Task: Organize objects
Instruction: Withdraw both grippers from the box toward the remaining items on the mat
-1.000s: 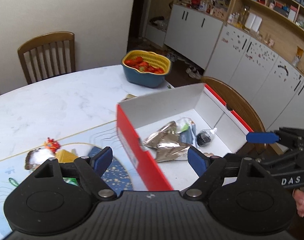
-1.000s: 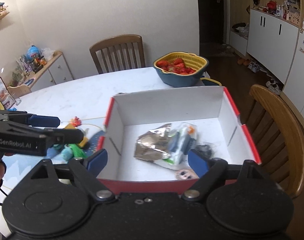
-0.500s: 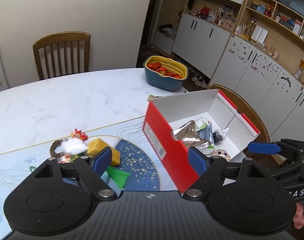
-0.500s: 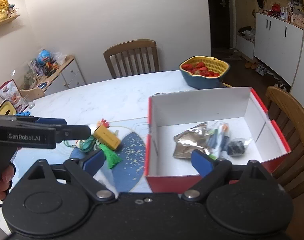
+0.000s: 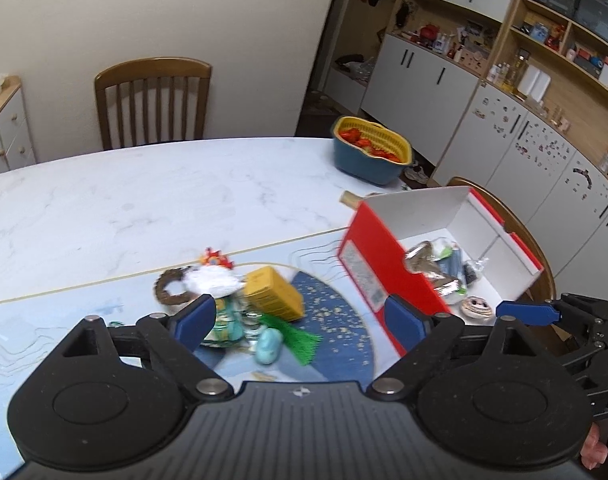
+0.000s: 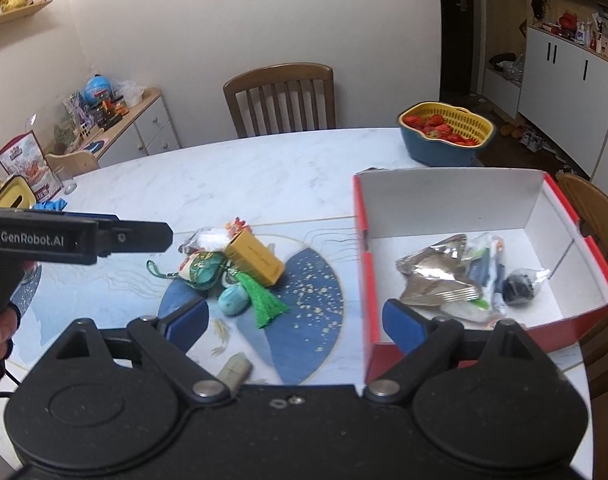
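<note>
Both claws hang above the table [image 6: 263, 176] with nothing in them: the left gripper [image 5: 299, 316] has its jaws wide apart, and so does the right gripper [image 6: 293, 320]. What is left to tidy sits in a small heap on the blue mat [image 6: 312, 312], near the red box [image 6: 368, 280] but apart from it.

The yellow carton [image 6: 255, 258] looks light and stiff, so I would take it across its narrow sides. The green pouch [image 6: 201, 272] seems soft and would squash in a pinch; its loop or its tassel [image 6: 265, 300] offers a hold, though the tassel may slip. The teal egg [image 6: 233, 300] is smooth and rounded, likely to squirt out unless gripped at its middle. A pale tube [image 6: 235, 368] lies alone nearer the right claw and could roll.

The box already holds a foil packet [image 6: 436, 276] and a few wrapped bits, with bare floor at its back. Its near wall stands upright, so anything carried over must clear that rim. The heap is tight, pieces touching, while the table around it is open. The strawberry basket [image 6: 444, 136] stands well apart.
</note>
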